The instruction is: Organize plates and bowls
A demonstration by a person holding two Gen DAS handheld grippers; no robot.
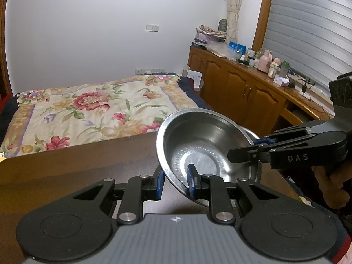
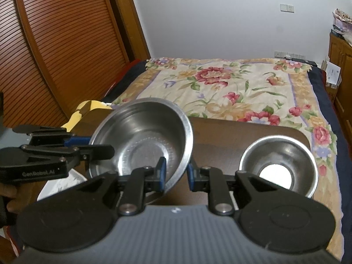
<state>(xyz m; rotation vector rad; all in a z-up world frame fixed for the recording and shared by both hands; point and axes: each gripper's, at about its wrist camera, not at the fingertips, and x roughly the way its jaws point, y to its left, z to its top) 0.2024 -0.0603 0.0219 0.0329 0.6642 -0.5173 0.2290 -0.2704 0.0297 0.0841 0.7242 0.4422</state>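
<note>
While both claws clamp it, a round steel bowl hangs tilted above the dark wooden counter, at centre right of the left wrist view and centre left of the right wrist view. Its metal is brushed and dull-shiny, with a flat circular base ringed by faint stamped dashes and a thin rolled rim. The left claw grips the near rim at the lower middle of its own view, one blue pad inside the wall and one outside. The right claw pinches the rim the same way in its own view; seen from the left wrist it reaches in from the right edge, black and angular, with a hand beneath it. A second metal rim shows just behind and under the bowl at the right of the left wrist view; whether the two touch is unclear.

A smaller steel bowl sits upright on the counter at the lower right of the right wrist view, near the rounded corner, its flat bottom glaring white. Beyond the counter lies a bed under a soft floral quilt. A slatted wooden door fills the upper left.
</note>
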